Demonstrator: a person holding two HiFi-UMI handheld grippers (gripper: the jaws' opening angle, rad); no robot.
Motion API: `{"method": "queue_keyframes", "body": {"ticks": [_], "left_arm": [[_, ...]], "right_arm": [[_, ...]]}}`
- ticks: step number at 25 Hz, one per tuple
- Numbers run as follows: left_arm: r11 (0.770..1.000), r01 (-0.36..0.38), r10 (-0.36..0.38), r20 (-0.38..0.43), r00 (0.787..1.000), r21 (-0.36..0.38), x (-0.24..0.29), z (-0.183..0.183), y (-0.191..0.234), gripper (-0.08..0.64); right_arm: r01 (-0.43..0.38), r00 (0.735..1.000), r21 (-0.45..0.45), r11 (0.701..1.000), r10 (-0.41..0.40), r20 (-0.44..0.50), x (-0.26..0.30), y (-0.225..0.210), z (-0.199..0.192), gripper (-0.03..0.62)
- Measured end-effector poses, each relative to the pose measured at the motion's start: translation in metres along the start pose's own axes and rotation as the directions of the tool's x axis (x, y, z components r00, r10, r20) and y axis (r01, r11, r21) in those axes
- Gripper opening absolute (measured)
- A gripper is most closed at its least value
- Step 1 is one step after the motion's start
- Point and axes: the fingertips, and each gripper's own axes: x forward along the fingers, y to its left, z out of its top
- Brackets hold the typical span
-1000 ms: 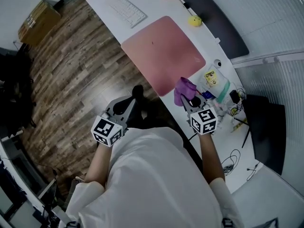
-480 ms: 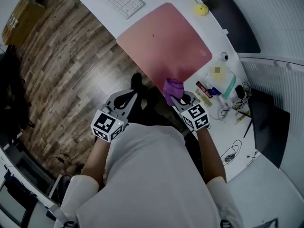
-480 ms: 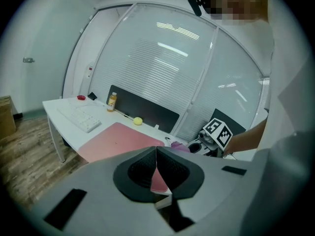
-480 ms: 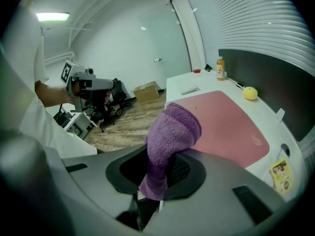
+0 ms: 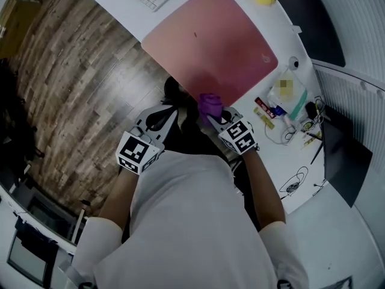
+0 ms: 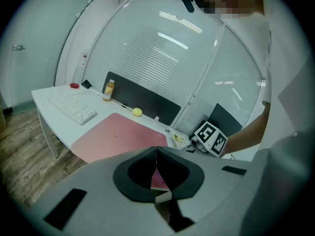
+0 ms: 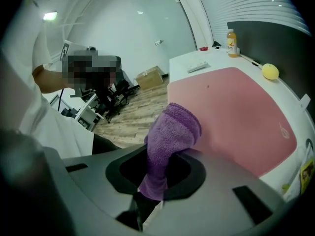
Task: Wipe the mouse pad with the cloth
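Right gripper view shows the right tongs (image 7: 155, 183) pinching the purple cloth (image 7: 172, 132) at the near edge of the pink mouse pad (image 7: 241, 107) on the bench (image 7: 189, 63), while the left tongs (image 6: 156, 156) are pressed together on nothing, so wiping looks about to begin, and the next move calls for pressing the cloth down and sweeping it across the pad.

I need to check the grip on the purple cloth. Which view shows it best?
The right gripper view: the purple cloth fills the middle, pinched between the right gripper's jaws at the mouse pad's near edge. The head view shows it only as a small bundle; the left gripper view doesn't show it.
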Motion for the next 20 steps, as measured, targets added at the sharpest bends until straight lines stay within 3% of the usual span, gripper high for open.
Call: {"method": "queue_keyframes", "body": {"ticks": [13, 20], "left_arm": [[0.996, 0.079, -0.081, -0.048, 0.996, -0.035, 0.037, 0.003, 0.027, 0.018], [0.988, 0.156, -0.157, -0.074, 0.985, -0.024, 0.049, 0.005, 0.028, 0.018]], "right_arm": [[-0.043, 0.986, 0.0, 0.999, 0.042, -0.161, 0.048, -0.028, -0.025, 0.084], [-0.012, 0.971, -0.027, 1.0, 0.006, -0.241, 0.041, -0.059, -0.032, 0.084]]}}
